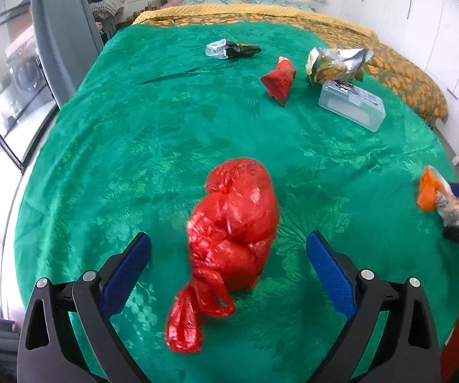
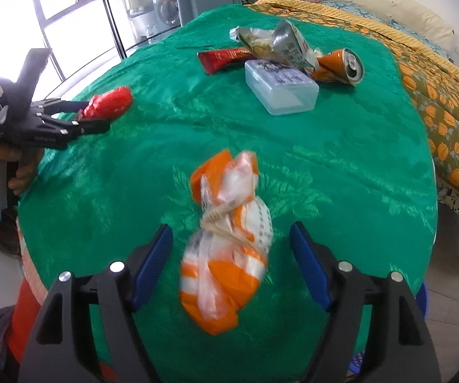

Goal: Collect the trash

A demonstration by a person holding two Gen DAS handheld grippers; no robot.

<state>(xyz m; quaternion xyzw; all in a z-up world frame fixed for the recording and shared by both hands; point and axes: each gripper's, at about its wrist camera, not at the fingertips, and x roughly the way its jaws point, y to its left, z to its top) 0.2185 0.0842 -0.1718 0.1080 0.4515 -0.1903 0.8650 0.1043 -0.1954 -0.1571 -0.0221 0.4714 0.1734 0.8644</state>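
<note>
Lying on the green cloth (image 1: 108,146) between the wide-spread jaws of the left gripper (image 1: 228,255) is a knotted red plastic bag (image 1: 232,223), bulging, its contents hidden; neither blue pad touches it. The right gripper (image 2: 231,245) likewise stands wide open around a tied orange-and-white bag (image 2: 226,249), bound at the waist with a pale cord, contents unseen, blurred print on its side unreadable.

Farther across the cloth sits a translucent lidded box (image 2: 280,87) with a printed label on top, too small to read; what it holds cannot be told. Touching its far edge lie a crumpled foil snack bag (image 2: 277,46) with unreadable characters and a red wrapper (image 2: 226,59). Just beside the box lies a dented orange can (image 2: 341,68), on its side, mouth open. A dark wrapper with a clear end (image 1: 231,49) lies well apart.
</note>
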